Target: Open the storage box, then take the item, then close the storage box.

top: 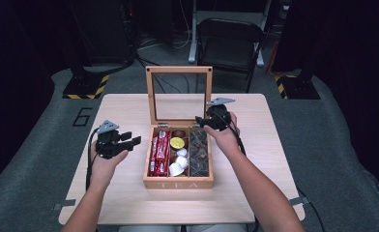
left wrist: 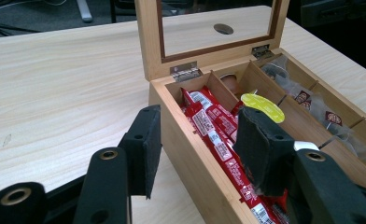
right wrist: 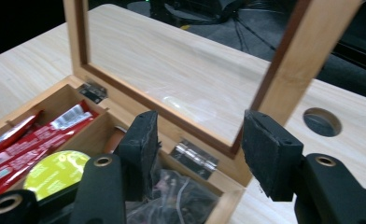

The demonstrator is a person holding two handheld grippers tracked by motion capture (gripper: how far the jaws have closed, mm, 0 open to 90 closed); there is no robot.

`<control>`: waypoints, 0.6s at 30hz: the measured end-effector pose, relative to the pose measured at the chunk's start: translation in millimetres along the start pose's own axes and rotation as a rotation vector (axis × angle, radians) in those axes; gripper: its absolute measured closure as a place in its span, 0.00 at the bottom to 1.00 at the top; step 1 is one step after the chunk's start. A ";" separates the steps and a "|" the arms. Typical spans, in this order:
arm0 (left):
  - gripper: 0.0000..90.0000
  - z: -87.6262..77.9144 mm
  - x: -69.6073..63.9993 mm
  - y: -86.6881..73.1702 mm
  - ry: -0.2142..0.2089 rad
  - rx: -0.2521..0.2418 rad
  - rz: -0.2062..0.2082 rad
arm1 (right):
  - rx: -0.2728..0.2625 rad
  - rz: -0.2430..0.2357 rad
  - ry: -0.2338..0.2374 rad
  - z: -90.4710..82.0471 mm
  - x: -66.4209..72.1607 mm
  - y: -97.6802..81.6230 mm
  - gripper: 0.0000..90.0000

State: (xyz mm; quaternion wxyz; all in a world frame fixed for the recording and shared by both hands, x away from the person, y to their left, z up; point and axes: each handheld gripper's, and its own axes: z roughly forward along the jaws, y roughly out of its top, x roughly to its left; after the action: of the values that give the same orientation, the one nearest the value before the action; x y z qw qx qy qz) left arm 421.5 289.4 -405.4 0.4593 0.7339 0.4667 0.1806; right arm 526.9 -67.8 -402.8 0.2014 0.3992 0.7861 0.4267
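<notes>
Wooden tea box (top: 178, 182) sits at table (top: 124, 203) centre, "TEA" on its front wall, lid (top: 179, 94) swung up and standing upright on hinges along the 12 o'clock edge; the lid has a clear pane in a wood frame.

Three lengthwise compartments inside. Left one: red sachets (top: 159, 153) packed side by side, running front to back. Middle one: a yellow-lidded capsule (top: 177, 143) toward 12 o'clock, a brown capsule (top: 179, 133) behind it, white capsules (top: 179, 163) toward 6 o'clock. Right one: dark tea bags in clear wrappers (top: 198, 152), loosely heaped.

Left gripper (top: 128, 140) at 9 o'clock of the box, just beside its left wall, over bare table. Its jaws stand apart, nothing between the pads; in the left gripper view one pad (left wrist: 144, 149) is outside the wall, the other (left wrist: 260, 149) over the red sachets.

Right gripper (top: 208, 121) at the box's far right corner, about 1 o'clock, by the lid's right upright. Jaws parted; in the right gripper view the lid frame (right wrist: 284, 79) rises between the pads, touching neither.
</notes>
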 end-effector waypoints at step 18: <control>0.52 -1.0 1.0 -0.2 0.003 -0.008 -0.008 | 0.044 -0.072 0.151 11.3 39.7 -13.7 0.49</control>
State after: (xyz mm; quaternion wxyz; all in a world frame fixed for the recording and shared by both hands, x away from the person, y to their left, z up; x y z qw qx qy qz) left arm 421.3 290.8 -405.3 0.4623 0.7300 0.4694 0.1819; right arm 504.3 -34.6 -419.5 0.1480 0.3415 0.8221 0.4309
